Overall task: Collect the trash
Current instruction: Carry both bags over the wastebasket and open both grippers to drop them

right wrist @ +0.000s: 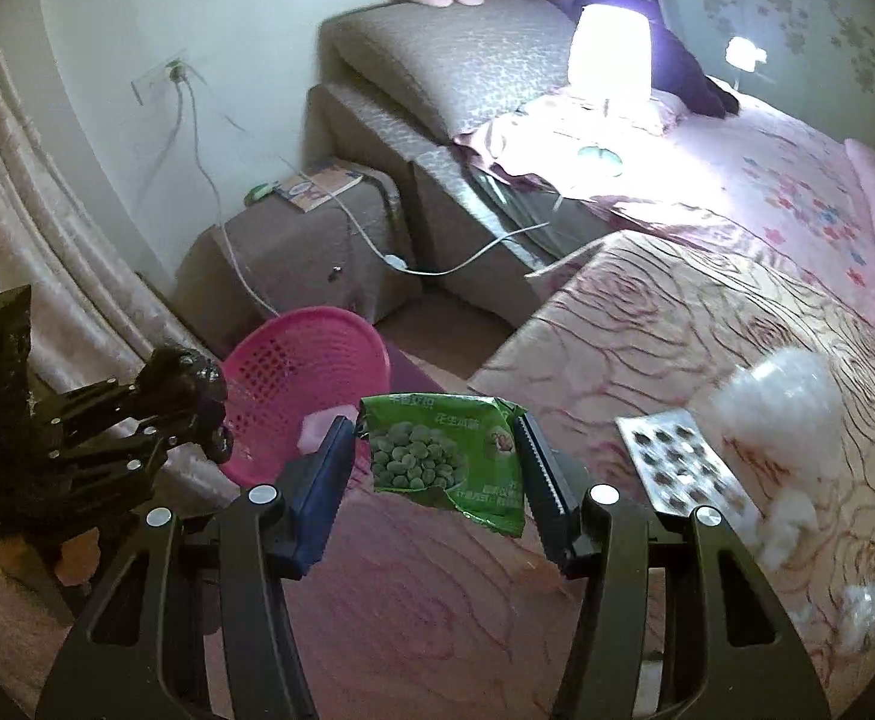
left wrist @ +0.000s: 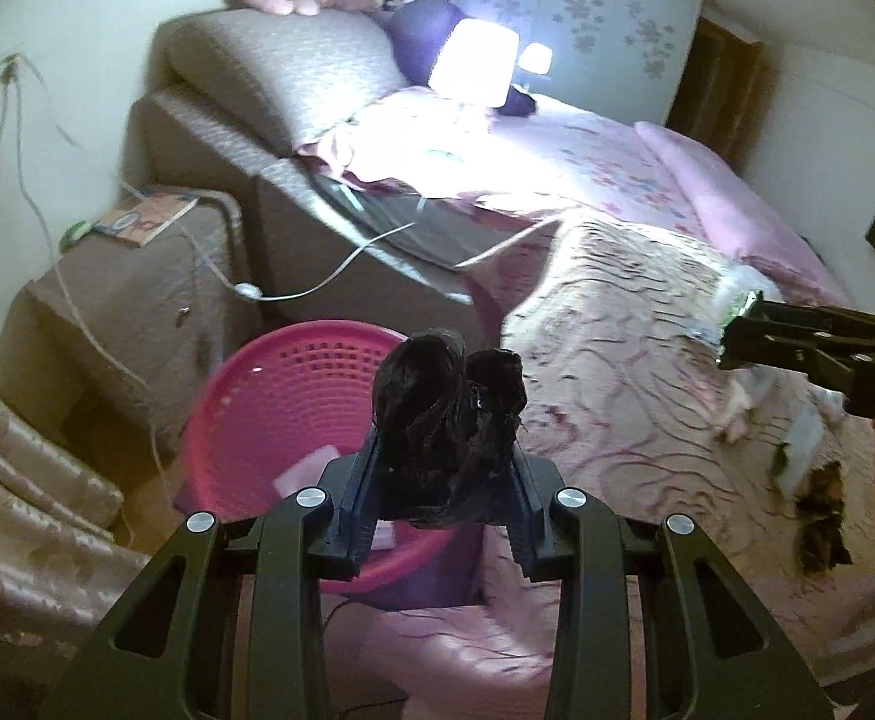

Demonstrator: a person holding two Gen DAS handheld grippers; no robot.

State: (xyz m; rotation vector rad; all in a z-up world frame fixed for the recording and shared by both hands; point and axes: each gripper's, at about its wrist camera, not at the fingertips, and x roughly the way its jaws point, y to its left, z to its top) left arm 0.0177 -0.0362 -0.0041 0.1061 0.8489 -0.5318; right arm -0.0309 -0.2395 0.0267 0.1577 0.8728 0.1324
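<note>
With the left gripper [left wrist: 446,420] clamped on a crumpled black bag [left wrist: 446,402] above the pink basket [left wrist: 293,384] and the right gripper [right wrist: 437,456] pinching a green snack packet [right wrist: 446,456] beside it, each should be centred over the basket's mouth before letting go.

From my seat I find print on only one thing clearly: the green snack packet [right wrist: 446,459] carries pale Chinese characters along its top edge and lower right corner, too small and blurred for me to read. The booklet [right wrist: 320,183] on the bedside cabinet [right wrist: 293,258] has a printed cover, but I cannot make out any words.
</note>
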